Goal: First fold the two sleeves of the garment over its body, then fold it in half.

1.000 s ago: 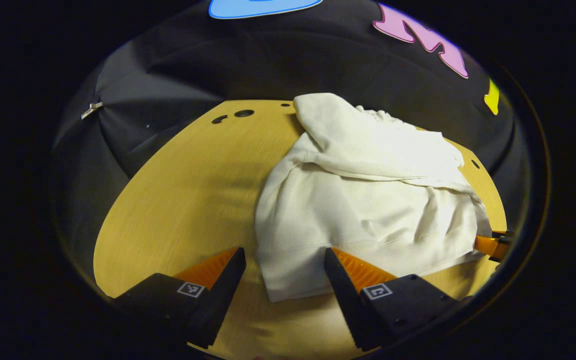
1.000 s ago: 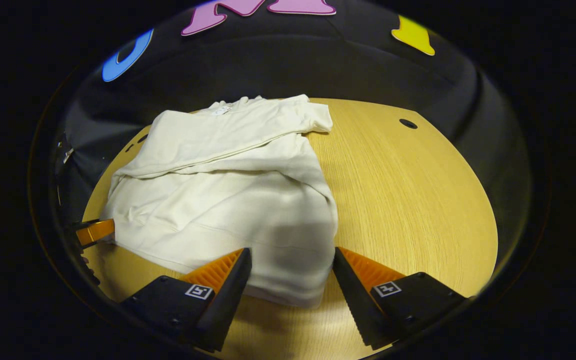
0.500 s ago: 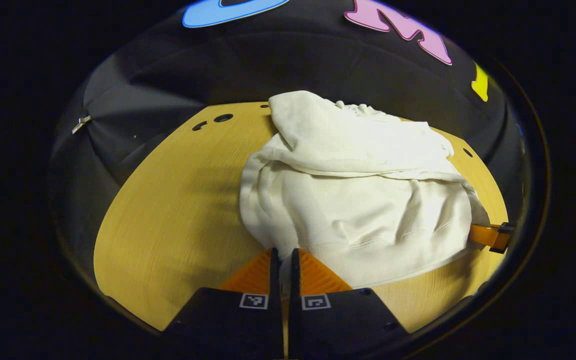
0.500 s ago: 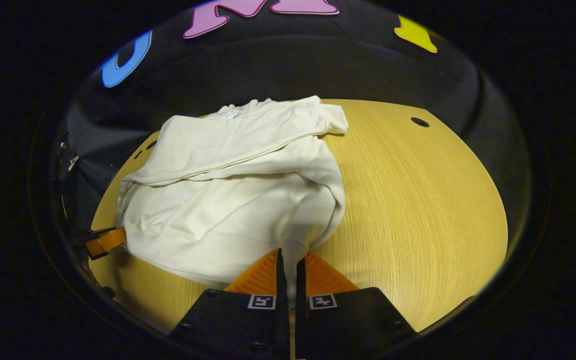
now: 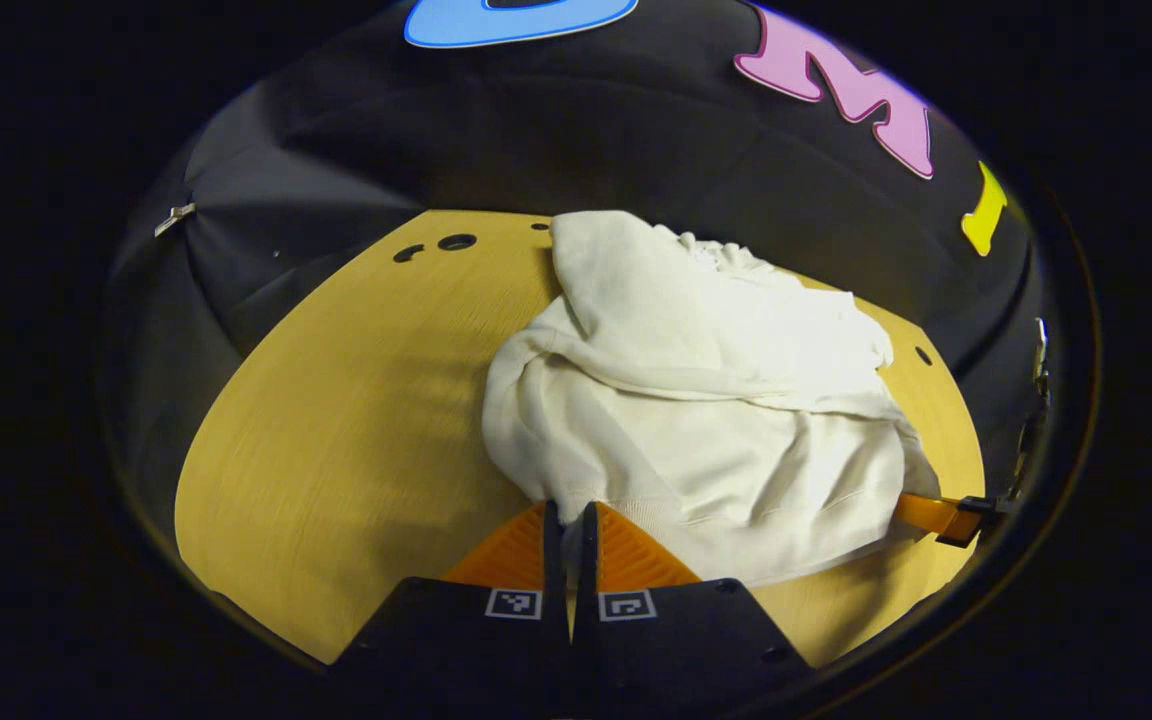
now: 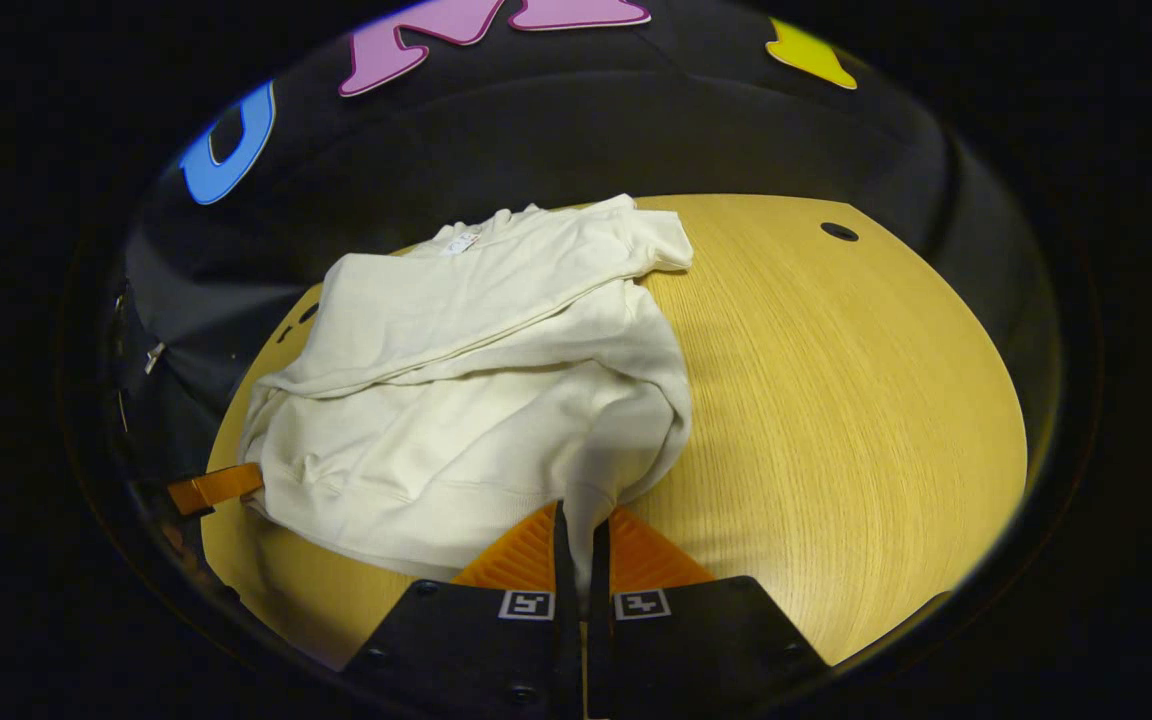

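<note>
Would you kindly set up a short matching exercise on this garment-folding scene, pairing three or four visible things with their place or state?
Things:
1. left gripper
2. right gripper
3. sleeves
4. table

States:
A. folded across the garment's body
B. shut on the hem corner at the garment's left side
C. wooden, with small round holes near its far edge
D. shut on the hem corner at the garment's right side

Pairs: 1-B, 2-D, 3-A, 4-C

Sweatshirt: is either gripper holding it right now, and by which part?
Both. The left gripper and right gripper each pinch a bottom hem corner of the sweatshirt.
</note>
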A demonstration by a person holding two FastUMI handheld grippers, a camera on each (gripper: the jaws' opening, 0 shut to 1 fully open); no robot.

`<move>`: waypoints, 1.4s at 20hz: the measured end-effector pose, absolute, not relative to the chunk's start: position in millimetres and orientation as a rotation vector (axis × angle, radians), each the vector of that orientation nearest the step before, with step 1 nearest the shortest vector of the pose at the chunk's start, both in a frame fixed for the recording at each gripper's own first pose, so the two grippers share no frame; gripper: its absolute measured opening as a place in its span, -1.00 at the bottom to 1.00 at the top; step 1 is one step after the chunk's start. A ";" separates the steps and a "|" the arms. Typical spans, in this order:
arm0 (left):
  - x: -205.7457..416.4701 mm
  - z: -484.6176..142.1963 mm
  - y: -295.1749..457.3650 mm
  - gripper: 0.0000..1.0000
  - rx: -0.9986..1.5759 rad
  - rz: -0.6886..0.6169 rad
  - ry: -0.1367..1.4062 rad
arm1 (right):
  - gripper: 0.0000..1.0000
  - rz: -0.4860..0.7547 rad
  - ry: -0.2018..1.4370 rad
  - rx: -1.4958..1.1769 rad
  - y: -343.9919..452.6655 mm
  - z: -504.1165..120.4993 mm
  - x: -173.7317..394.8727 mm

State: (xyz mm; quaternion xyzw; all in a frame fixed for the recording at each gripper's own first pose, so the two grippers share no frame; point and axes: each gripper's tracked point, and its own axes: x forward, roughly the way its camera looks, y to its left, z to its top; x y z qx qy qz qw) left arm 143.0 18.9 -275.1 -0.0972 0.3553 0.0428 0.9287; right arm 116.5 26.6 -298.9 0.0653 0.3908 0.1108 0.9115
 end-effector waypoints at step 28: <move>399.6 -149.9 38.3 -0.88 -0.165 0.089 0.354 | -0.87 0.228 0.413 0.170 87.5 -187.5 382.7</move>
